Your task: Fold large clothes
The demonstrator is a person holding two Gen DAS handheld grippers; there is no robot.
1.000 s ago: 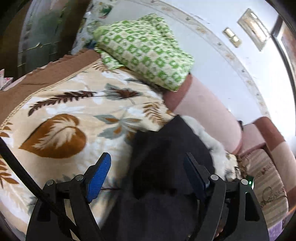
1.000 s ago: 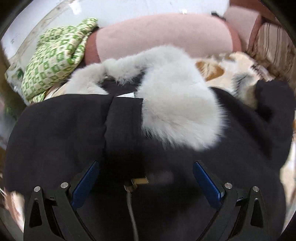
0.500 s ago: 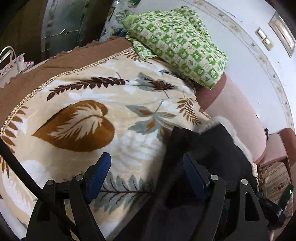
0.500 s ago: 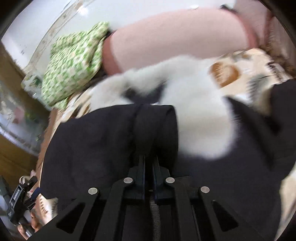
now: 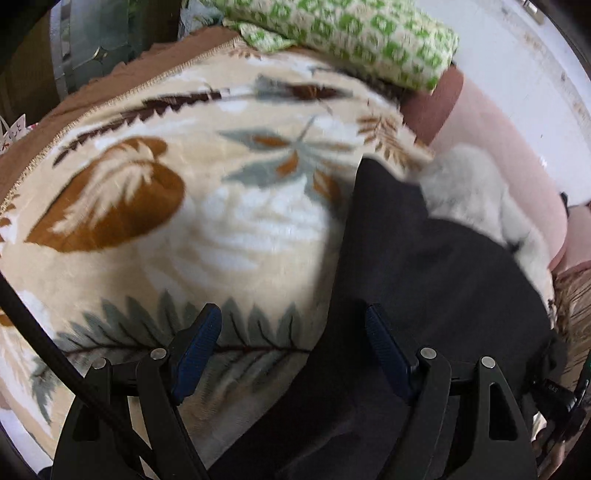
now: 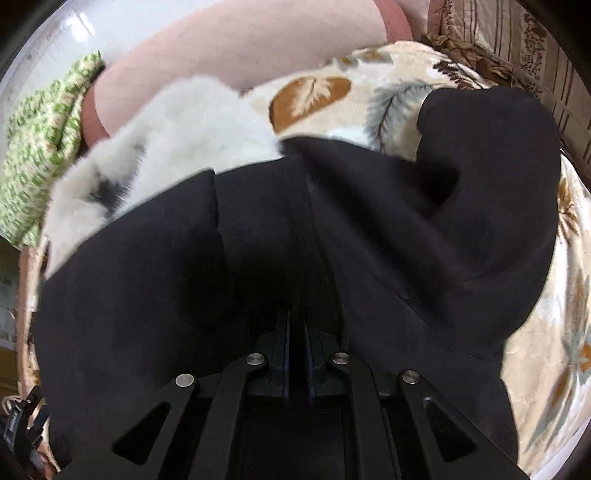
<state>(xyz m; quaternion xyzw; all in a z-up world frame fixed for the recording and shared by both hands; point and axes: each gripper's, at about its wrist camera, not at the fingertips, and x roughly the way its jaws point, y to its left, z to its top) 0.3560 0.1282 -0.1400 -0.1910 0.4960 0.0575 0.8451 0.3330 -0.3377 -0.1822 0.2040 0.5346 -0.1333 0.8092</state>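
At the bottom of the right wrist view, the right gripper (image 6: pixel 296 343) has its two fingers pressed together on a fold of the black coat (image 6: pixel 258 266), which fills the middle of that picture. From the pinch, the coat's white fur collar (image 6: pixel 177 147) lies toward eleven o'clock, and a black sleeve (image 6: pixel 498 177) bulges toward two o'clock. Beneath the coat spreads a cream blanket (image 6: pixel 369 96) printed with brown and grey leaves. A pink bolster (image 6: pixel 236 48) runs along its twelve o'clock edge, with a green checked cloth (image 6: pixel 33 155) at ten o'clock.

In the left wrist view, the left gripper (image 5: pixel 293 343) hangs with its blue-padded fingers (image 5: pixel 199 343) spread wide, grasping nothing. It straddles the coat's (image 5: pixel 424 288) edge, the left finger over the blanket (image 5: pixel 177 229) and the right over black cloth. The green cloth (image 5: pixel 351 33) sits at twelve o'clock and the white wall (image 5: pixel 517 74) at two.
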